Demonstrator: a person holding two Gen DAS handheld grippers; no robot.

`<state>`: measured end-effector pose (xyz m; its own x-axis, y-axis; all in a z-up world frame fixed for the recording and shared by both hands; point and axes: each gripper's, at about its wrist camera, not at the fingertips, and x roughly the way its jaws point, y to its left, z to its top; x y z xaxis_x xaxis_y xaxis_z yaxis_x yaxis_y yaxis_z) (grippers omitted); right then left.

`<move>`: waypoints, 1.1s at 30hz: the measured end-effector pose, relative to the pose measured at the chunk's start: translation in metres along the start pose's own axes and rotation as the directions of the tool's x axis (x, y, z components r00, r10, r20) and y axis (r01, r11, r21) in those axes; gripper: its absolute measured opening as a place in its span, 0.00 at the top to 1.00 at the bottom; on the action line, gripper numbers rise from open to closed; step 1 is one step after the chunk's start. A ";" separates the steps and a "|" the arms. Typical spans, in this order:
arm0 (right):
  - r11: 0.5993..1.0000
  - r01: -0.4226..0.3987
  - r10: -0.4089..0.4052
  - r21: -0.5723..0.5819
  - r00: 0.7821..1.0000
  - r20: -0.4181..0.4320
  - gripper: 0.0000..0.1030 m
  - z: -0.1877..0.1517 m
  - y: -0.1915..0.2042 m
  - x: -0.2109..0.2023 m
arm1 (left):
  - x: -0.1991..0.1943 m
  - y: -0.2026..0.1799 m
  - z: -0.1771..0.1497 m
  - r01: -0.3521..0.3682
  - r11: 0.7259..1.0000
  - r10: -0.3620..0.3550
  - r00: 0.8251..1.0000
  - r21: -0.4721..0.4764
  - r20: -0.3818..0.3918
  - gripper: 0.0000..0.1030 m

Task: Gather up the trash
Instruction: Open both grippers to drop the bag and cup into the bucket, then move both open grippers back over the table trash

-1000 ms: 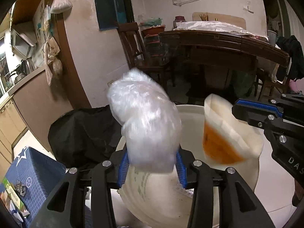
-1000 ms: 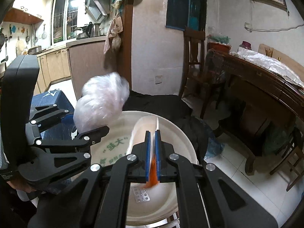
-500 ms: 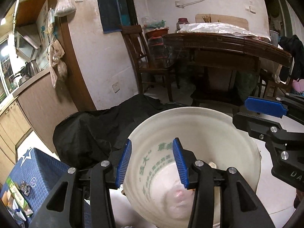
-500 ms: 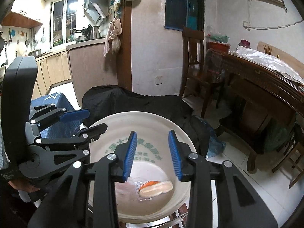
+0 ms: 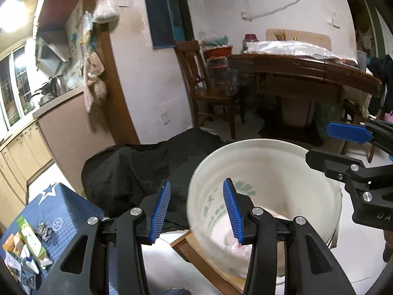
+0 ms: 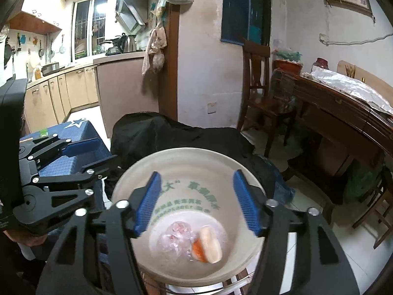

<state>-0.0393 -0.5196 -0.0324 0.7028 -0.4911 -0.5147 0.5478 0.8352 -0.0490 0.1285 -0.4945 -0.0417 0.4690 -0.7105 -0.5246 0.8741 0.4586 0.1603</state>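
Observation:
A white plastic bucket [image 6: 186,157] with green lettering stands below both grippers; it also shows in the left wrist view [image 5: 270,147]. At its bottom lie a crumpled clear plastic bag [image 6: 175,237] and an orange and white wrapper [image 6: 208,244]. My right gripper [image 6: 196,202] is open and empty right above the bucket mouth. My left gripper [image 5: 195,211] is open and empty over the bucket's left rim. The right gripper appears in the left wrist view [image 5: 348,157], and the left gripper in the right wrist view [image 6: 81,154].
A black bag [image 5: 137,172] lies behind the bucket. A blue box [image 5: 49,216] with small cartons stands at the left. A wooden chair [image 6: 260,93] and a dark wooden table [image 6: 343,113] stand at the right. Kitchen cabinets [image 6: 73,91] are at the back left.
Both grippers opened and let go: the clear bag and the orange wrapper dropped into the bucket. The left gripper has since shifted left of the bucket centre.

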 end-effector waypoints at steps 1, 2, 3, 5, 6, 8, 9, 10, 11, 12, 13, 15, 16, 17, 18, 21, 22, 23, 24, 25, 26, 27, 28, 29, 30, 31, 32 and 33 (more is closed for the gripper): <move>1.000 -0.005 0.005 -0.001 1.000 0.007 0.31 0.001 0.005 -0.002 | -0.006 0.006 -0.004 -0.001 1.000 0.001 1.000 -0.014 0.005 0.55; 1.000 -0.009 0.010 -0.003 1.000 0.012 0.28 0.002 0.009 -0.004 | -0.011 0.012 -0.007 0.004 1.000 -0.004 1.000 -0.028 0.009 0.55; 1.000 -0.016 0.016 -0.006 1.000 0.017 0.21 0.002 0.013 -0.006 | -0.015 0.017 -0.010 0.006 0.999 -0.006 1.000 -0.044 0.010 0.55; 0.999 -0.037 0.037 -0.020 0.999 0.028 0.16 0.005 0.026 -0.010 | -0.025 0.029 -0.018 0.001 0.997 0.000 1.000 -0.074 0.010 0.55; 0.999 -0.048 0.048 -0.026 0.998 0.031 0.14 0.006 0.032 -0.011 | -0.029 0.034 -0.022 -0.002 0.996 0.003 1.000 -0.087 0.009 0.55; 0.997 -0.071 0.073 -0.040 0.997 0.034 0.12 0.010 0.044 -0.013 | -0.040 0.047 -0.031 -0.008 0.993 0.009 1.000 -0.120 0.008 0.55; 0.995 -0.082 0.084 -0.049 0.996 0.038 0.11 0.011 0.052 -0.014 | -0.046 0.053 -0.035 -0.013 0.990 0.014 1.000 -0.138 0.007 0.55; 0.994 -0.092 0.094 -0.059 0.995 0.040 0.10 0.012 0.059 -0.015 | -0.052 0.060 -0.040 -0.015 0.988 0.016 1.000 -0.154 0.009 0.55; 0.992 -0.101 0.104 -0.069 0.994 0.041 0.10 0.013 0.065 -0.015 | -0.056 0.064 -0.042 -0.018 0.986 0.020 1.000 -0.164 0.009 0.55; 0.990 -0.114 0.118 -0.078 0.992 0.040 0.10 0.014 0.072 -0.016 | -0.063 0.072 -0.047 -0.030 0.984 0.031 0.999 -0.178 0.008 0.55; 0.988 -0.126 0.129 -0.085 0.991 0.040 0.10 0.014 0.080 -0.017 | -0.067 0.077 -0.050 -0.037 0.982 0.039 0.999 -0.186 0.008 0.55; 0.984 -0.151 0.155 -0.098 0.987 0.037 0.09 0.015 0.095 -0.018 | -0.080 0.088 -0.060 -0.051 0.977 0.054 0.999 -0.207 0.008 0.55; 0.982 -0.161 0.165 -0.101 0.986 0.036 0.08 0.015 0.101 -0.019 | -0.087 0.096 -0.066 -0.062 0.973 0.065 0.998 -0.220 0.007 0.55; 0.980 -0.172 0.177 -0.104 0.984 0.036 0.07 0.016 0.107 -0.019 | -0.094 0.104 -0.071 -0.074 0.970 0.076 0.997 -0.231 0.002 0.55; 0.978 -0.182 0.187 -0.105 0.982 0.036 0.05 0.016 0.114 -0.020 | -0.099 0.110 -0.077 -0.086 0.966 0.088 0.996 -0.243 -0.002 0.55; 0.957 -0.282 0.283 -0.068 0.959 0.001 0.05 0.014 0.142 -0.016 | -0.123 0.139 -0.107 -0.141 0.941 0.140 0.990 -0.307 -0.026 0.50; 0.944 -0.324 0.324 -0.052 0.946 -0.015 0.05 0.012 0.152 -0.014 | -0.131 0.151 -0.120 -0.175 0.926 0.167 0.985 -0.335 -0.051 0.50; 0.931 -0.363 0.362 -0.038 0.932 -0.034 0.05 0.010 0.163 -0.011 | -0.138 0.162 -0.132 -0.197 0.913 0.181 0.980 -0.358 -0.077 0.50; 0.916 -0.399 0.398 -0.026 0.916 -0.059 0.05 0.007 0.175 -0.007 | -0.145 0.172 -0.145 -0.217 0.899 0.193 0.976 -0.380 -0.101 0.50; 0.898 -0.439 0.436 -0.015 0.895 -0.094 0.05 0.000 0.192 -0.002 | -0.155 0.184 -0.161 -0.255 0.878 0.221 0.967 -0.406 -0.130 0.50; 0.888 -0.461 0.456 -0.012 0.882 -0.120 0.05 -0.005 0.206 0.003 | -0.165 0.194 -0.176 -0.293 0.858 0.250 0.956 -0.422 -0.156 0.50; 0.877 -0.481 0.473 -0.013 0.866 -0.160 0.05 -0.013 0.224 0.010 | -0.171 0.202 -0.186 -0.322 0.843 0.270 0.946 -0.430 -0.179 0.49; 0.869 -0.495 0.483 -0.017 0.854 -0.191 0.05 -0.020 0.240 0.015 | -0.182 0.214 -0.205 -0.375 0.814 0.304 0.926 -0.445 -0.223 0.46; 0.858 -0.512 0.496 -0.022 0.840 -0.220 0.05 -0.027 0.255 0.019 | -0.191 0.223 -0.218 -0.411 0.790 0.329 0.910 -0.455 -0.251 0.45; 0.845 -0.534 0.511 -0.029 0.822 -0.253 0.05 -0.035 0.271 0.023 | -0.199 0.231 -0.228 -0.441 0.767 0.349 0.897 -0.467 -0.273 0.43; 0.837 -0.546 0.517 -0.038 0.811 -0.273 0.05 -0.041 0.284 0.027 | -0.210 0.243 -0.242 -0.478 0.731 0.373 0.878 -0.487 -0.301 0.42; 0.832 -0.553 0.518 -0.050 0.806 -0.288 0.05 -0.047 0.295 0.029 | -0.221 0.254 -0.256 -0.509 0.695 0.391 0.861 -0.508 -0.326 0.42; 0.829 -0.556 0.514 -0.067 0.803 -0.301 0.05 -0.054 0.308 0.032 | -0.228 0.262 -0.264 -0.527 0.672 0.402 0.849 -0.520 -0.342 0.42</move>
<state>0.1272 -0.2648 -0.1103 0.7097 0.1094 -0.6960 0.0332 0.9816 0.1881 0.2173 -0.0713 -0.1005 0.7061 -0.2368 -0.6673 0.2739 0.9604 -0.0509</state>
